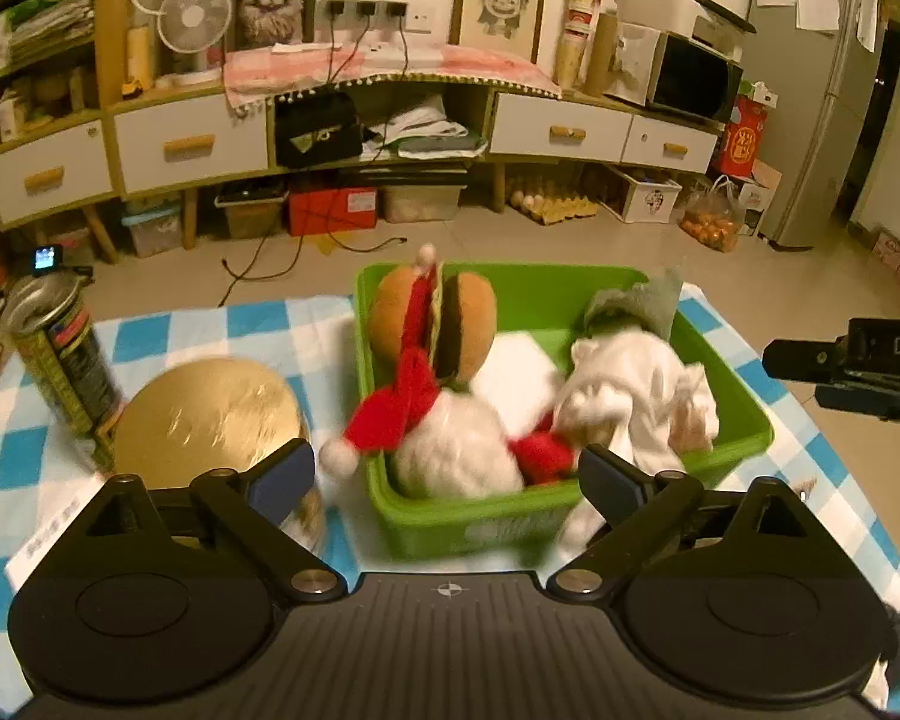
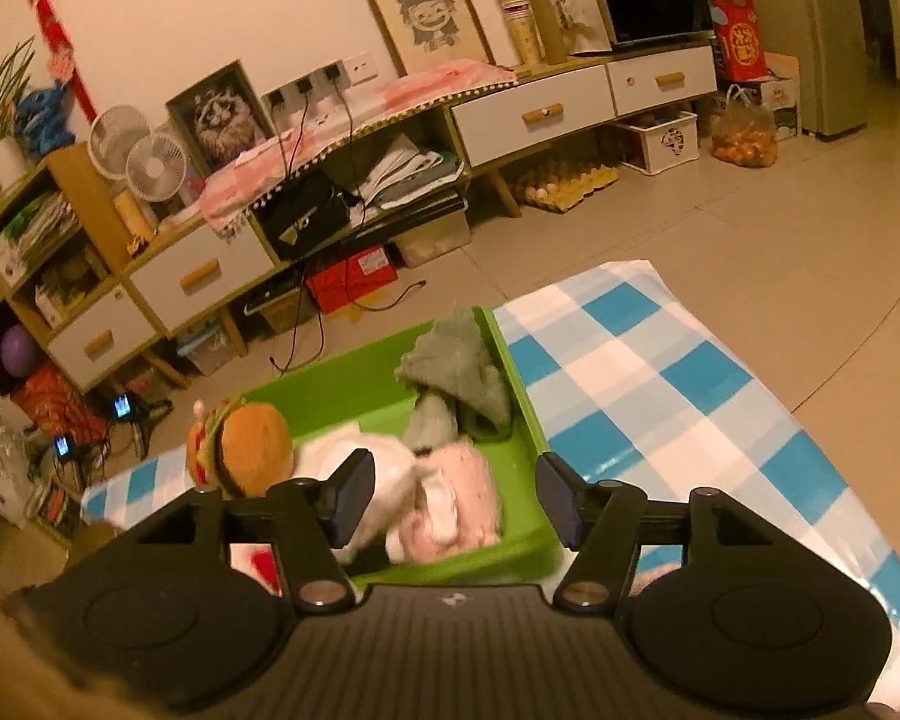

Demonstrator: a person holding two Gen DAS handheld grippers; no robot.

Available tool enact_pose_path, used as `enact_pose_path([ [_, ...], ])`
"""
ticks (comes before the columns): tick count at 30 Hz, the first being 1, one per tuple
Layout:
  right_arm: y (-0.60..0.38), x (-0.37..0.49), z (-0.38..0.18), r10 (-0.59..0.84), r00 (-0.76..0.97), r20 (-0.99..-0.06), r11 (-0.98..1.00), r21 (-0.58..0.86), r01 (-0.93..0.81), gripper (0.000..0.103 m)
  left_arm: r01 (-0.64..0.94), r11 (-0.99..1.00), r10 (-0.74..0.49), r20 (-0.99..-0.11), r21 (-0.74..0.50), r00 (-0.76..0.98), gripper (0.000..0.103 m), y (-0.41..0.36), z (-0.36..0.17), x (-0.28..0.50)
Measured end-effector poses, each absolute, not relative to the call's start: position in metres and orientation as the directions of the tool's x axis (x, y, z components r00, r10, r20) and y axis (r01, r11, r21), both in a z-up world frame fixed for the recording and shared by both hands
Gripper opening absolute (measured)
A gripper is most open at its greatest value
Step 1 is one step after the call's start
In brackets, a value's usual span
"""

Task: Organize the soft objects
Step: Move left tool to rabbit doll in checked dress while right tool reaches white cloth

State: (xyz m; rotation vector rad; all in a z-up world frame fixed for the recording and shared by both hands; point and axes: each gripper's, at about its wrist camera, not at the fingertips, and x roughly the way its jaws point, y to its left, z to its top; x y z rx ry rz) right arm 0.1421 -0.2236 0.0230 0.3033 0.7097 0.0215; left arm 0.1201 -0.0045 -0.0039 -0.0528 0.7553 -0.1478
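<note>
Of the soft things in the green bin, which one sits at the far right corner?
The grey cloth. It is bunched against the green bin's far right corner, while the burger plush stands at the left side.

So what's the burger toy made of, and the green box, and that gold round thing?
The burger toy looks like soft plush fabric: fuzzy, matte, squashy edges. The green box looks like hard plastic: smooth, slightly shiny, stiff walls. The gold round thing has a shiny metallic look with bright glints, maybe foil or tin; I can't tell which.

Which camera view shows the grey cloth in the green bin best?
The right wrist view: the grey cloth lies unhidden in the green bin's far corner. In the left wrist view it is smaller, partly behind white fabric.
</note>
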Motion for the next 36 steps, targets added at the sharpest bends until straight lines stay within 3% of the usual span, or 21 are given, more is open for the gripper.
enact_pose_path([
  [8, -0.211, 0.115, 0.02, 0.138, 0.743, -0.654, 0.973, 0.231, 0.023, 0.049, 0.124, 0.985, -0.17, -0.693, -0.116, 0.701, 0.096, 0.005, -0.012, 0.092],
  [20, -0.206, 0.069, 0.005, 0.189, 0.717, -0.67, 0.982, 0.13, -0.137, 0.052, 0.262, 0.965, -0.188, -0.711, -0.005, 0.678, 0.098, 0.01, -0.041, 0.06],
  [36, -0.235, 0.01, -0.033, 0.192, 0.71, -0.678, 0.948, -0.059, -0.313, 0.059, 0.355, 0.931, -0.302, -0.71, -0.079, 0.635, 0.098, 0.004, -0.075, 0.04],
])
